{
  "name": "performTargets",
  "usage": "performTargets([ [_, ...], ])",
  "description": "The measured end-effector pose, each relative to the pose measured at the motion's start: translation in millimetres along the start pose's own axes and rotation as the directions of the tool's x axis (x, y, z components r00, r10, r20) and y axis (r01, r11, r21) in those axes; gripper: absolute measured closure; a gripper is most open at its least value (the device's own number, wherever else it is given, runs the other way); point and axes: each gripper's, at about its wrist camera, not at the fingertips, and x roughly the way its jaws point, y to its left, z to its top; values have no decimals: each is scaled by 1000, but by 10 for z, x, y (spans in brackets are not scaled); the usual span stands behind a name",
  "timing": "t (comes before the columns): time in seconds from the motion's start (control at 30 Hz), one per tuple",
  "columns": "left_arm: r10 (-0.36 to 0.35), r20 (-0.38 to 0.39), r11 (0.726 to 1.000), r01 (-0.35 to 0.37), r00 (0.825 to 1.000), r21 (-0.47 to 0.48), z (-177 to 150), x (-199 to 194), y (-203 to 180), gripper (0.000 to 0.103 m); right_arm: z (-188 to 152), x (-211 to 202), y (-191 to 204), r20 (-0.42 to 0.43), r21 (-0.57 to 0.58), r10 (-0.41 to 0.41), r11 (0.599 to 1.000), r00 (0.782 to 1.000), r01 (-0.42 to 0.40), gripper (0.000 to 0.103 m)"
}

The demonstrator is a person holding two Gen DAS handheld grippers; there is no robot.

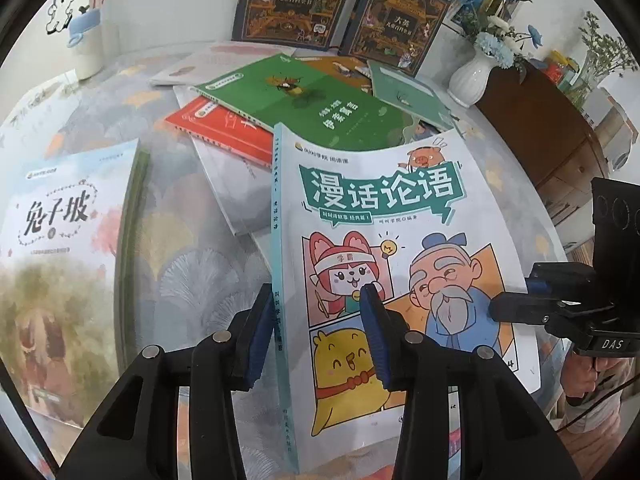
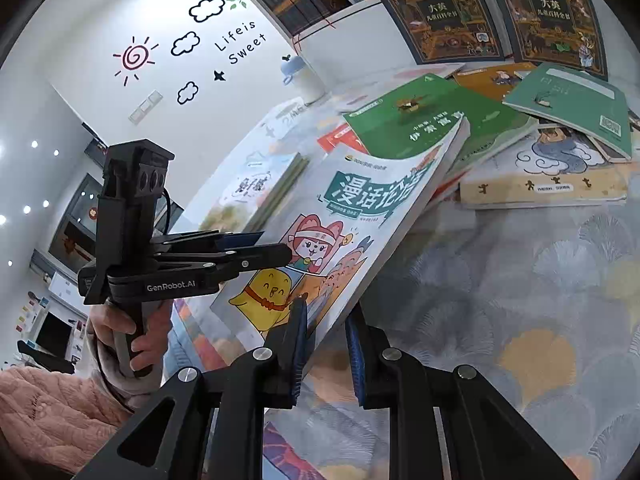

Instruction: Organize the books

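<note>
So both tools are on the same book right now. It's the white cartoon book (image 1: 400, 248) with the teal title banner, a fox-eared kid, a yellow chick and an old bearded guy on the cover. It's lifted off the worktop (image 2: 520, 280) and tilted, with the far end hanging over the messy pile of books.

The left tool (image 1: 316, 332) is pinching the book along its spine side, one blue pad under the cover edge and the other pressing on top near the chick. The right tool (image 2: 326, 344) is clamped on the opposite edge, pads nearly together with the book's thin edge squeezed between them. You can see each tool from the other's camera too, coming in from the side, and a hand (image 2: 132, 332) in a fuzzy pink sleeve gripping the left tool's handle.

Behind it there's the loose pile: a green book (image 1: 320, 108), a red one (image 1: 224, 128) under it, a teal one (image 1: 408, 92), and a beige book (image 2: 540, 184) off to the side. A pale book with a pastel cover (image 1: 68, 216) lies flat on the left. Two dark ornate books (image 1: 296, 0) stand leaning at the back, next to a white vase (image 1: 472, 80) with blue flowers.
</note>
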Motion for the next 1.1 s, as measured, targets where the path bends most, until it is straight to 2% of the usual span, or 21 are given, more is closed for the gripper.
performTargets([
  [0.47,-4,91,1000,3,996,2,228,-395,136,64,270,-99,335,45,-56,-16,998,999,19,84],
  [0.67,38,152,999,-38,988,1,368,-745,322,64,526,-56,645,79,-116,5,993,997,4,84],
  [0.9,82,254,996,-71,964,-49,411,-1225,697,64,803,156,1043,80,-181,64,982,995,-49,83],
  [1.1,136,293,988,-108,946,-109,373,-1473,1065,64,964,483,1254,46,-211,104,973,993,-92,83],
])
